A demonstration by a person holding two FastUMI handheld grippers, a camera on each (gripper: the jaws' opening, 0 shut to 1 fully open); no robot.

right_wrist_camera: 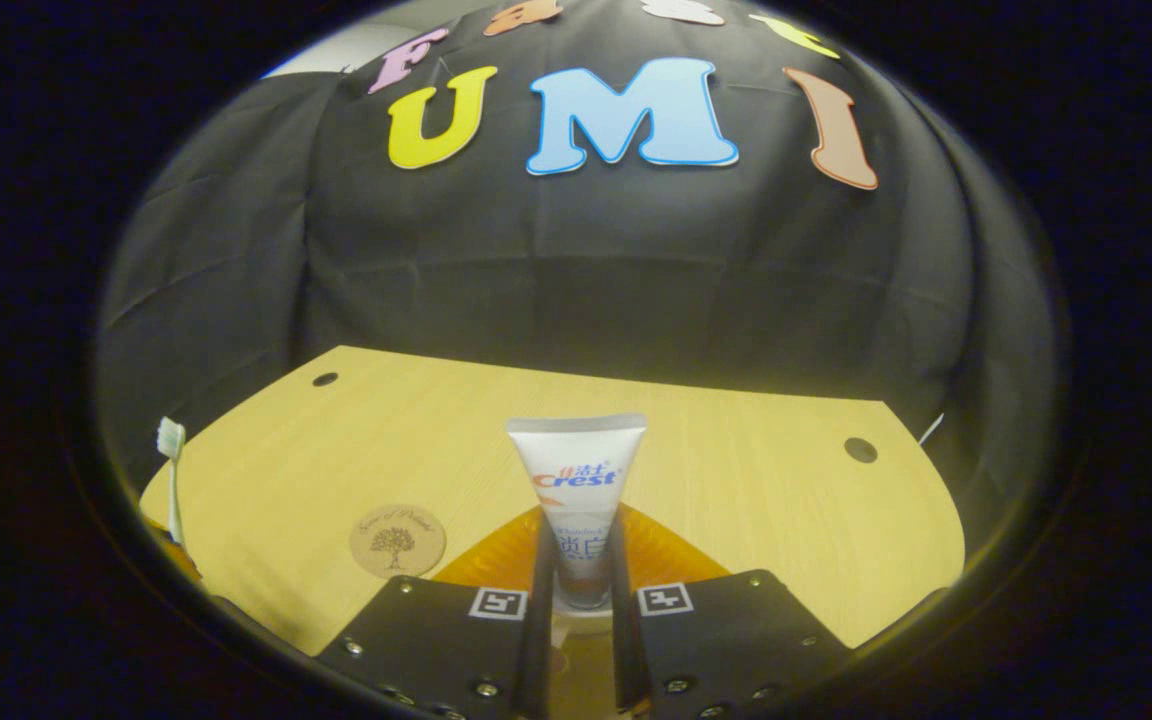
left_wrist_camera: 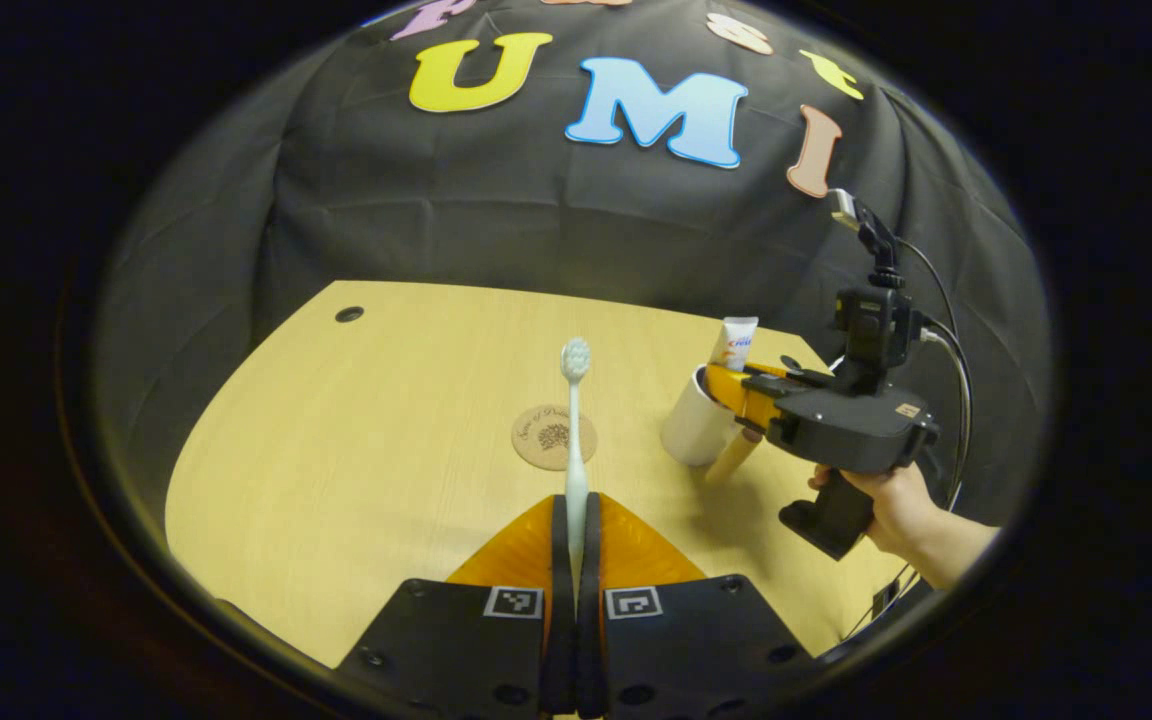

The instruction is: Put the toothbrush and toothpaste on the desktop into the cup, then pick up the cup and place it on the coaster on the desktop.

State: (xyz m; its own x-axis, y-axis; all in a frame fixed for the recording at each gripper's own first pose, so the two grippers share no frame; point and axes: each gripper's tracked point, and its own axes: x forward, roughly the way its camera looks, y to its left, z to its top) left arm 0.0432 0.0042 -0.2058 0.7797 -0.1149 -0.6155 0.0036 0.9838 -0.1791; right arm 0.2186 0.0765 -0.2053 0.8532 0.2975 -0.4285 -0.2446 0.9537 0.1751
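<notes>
Down at 6 o'clock in the left gripper view, the left gripper (left_wrist_camera: 576,545) is clamped tight on the toothbrush (left_wrist_camera: 575,440), bristles up. Coaster (left_wrist_camera: 554,437) just behind; cup (left_wrist_camera: 698,420) at 3 o'clock. Right gripper view: right gripper (right_wrist_camera: 578,565) pinches the toothpaste (right_wrist_camera: 576,490) upright, coaster (right_wrist_camera: 397,540) at 8 o'clock.

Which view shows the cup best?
The left gripper view: the white cup stands on the table, partly behind the right gripper holding the toothpaste over it. The right gripper view shows a pale rim below the toothpaste.
</notes>
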